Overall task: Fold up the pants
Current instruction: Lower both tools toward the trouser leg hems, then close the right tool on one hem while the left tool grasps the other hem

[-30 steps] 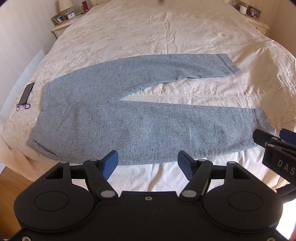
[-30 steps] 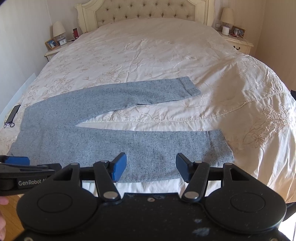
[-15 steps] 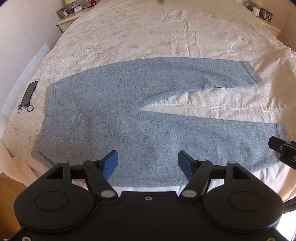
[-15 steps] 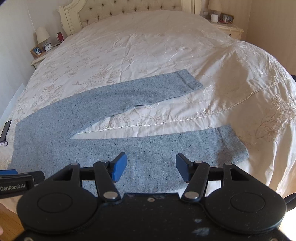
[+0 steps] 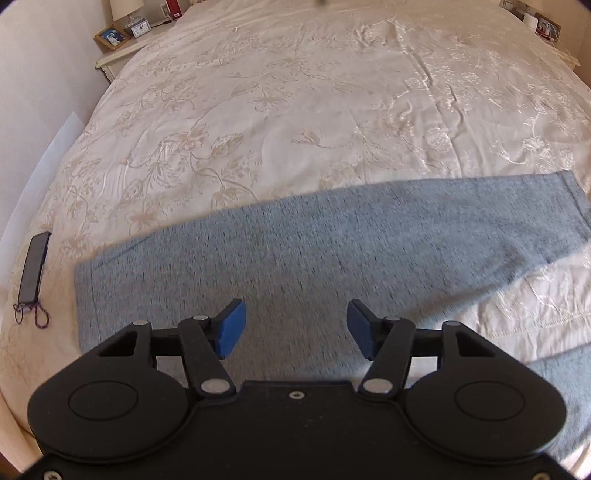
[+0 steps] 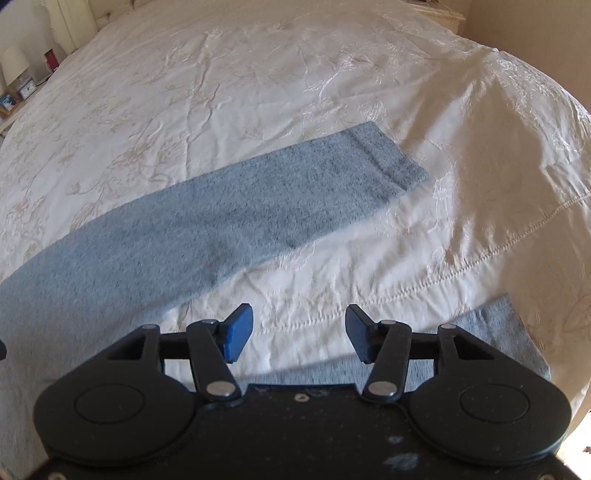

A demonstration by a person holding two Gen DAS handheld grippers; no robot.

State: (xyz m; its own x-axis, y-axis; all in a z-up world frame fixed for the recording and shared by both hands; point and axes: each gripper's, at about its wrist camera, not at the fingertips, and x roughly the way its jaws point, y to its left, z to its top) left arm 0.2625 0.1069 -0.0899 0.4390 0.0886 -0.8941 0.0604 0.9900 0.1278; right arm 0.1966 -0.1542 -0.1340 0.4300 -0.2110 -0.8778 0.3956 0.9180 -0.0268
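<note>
Grey-blue speckled pants [image 5: 295,254] lie flat on the bed, waist at the left, legs spread to the right. In the left wrist view my left gripper [image 5: 295,328] hovers over the upper body of the pants, jaws wide and closing, nothing between the blue pads. In the right wrist view the far leg [image 6: 229,221] runs up to its cuff [image 6: 391,162], and the near leg's end [image 6: 491,343] shows under the tool. My right gripper [image 6: 300,332] hangs over the bare bedspread between the two legs, jaws wide and closing, holding nothing.
A cream embroidered bedspread [image 5: 332,103] covers the whole bed. A dark phone with a cord [image 5: 33,269] lies near the bed's left edge. A nightstand with a picture frame and clock [image 5: 122,35] stands at the far left, another nightstand at the far right.
Both grippers have moved forward and down over the bed, so the pants fill more of each view. Each pair of jaws has narrowed slightly. The pants have not moved.
</note>
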